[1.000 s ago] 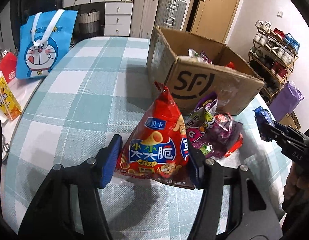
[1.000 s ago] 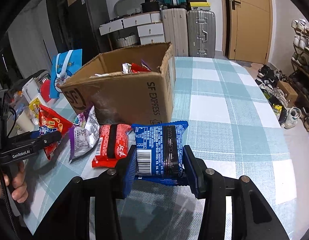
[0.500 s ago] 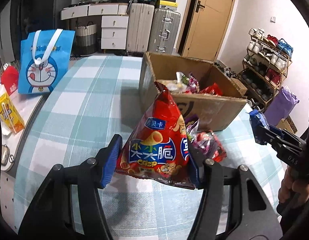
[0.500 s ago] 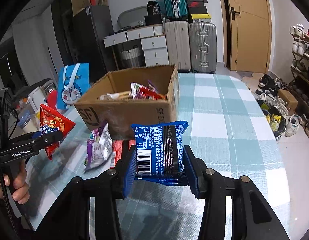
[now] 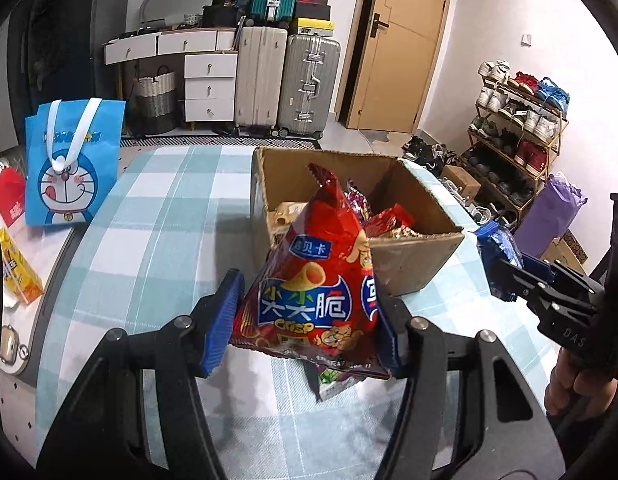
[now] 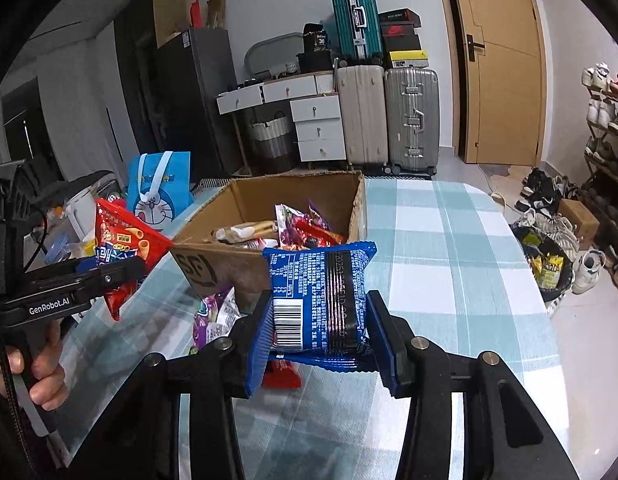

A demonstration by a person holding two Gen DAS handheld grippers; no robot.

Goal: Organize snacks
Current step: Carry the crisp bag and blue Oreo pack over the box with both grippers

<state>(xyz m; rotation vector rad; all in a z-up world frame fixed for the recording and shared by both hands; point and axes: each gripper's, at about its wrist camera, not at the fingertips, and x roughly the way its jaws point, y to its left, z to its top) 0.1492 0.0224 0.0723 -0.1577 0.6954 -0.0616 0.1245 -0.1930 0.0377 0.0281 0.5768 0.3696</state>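
Left tool (image 5: 309, 320) around red bag (image 5: 321, 280); barcode (image 6: 287, 324) only rightward.

The counter (image 5: 157, 216) is covered with a teal-and-white checked cloth and carries an open cardboard box (image 5: 413, 260), printed with an SF logo, which stands near its middle and contains assorted snack packets. On the cloth directly in front of the box lie a purple-and-white snack packet (image 6: 215, 314) and, just beside it, a red packet (image 6: 283, 374) that is largely hidden. At the counter's left edge, where the cloth ends, a blue cartoon-cat bag (image 5: 71, 164) stands upright, with a yellow carton (image 5: 17, 276) and a red pouch (image 5: 9, 196) near it.
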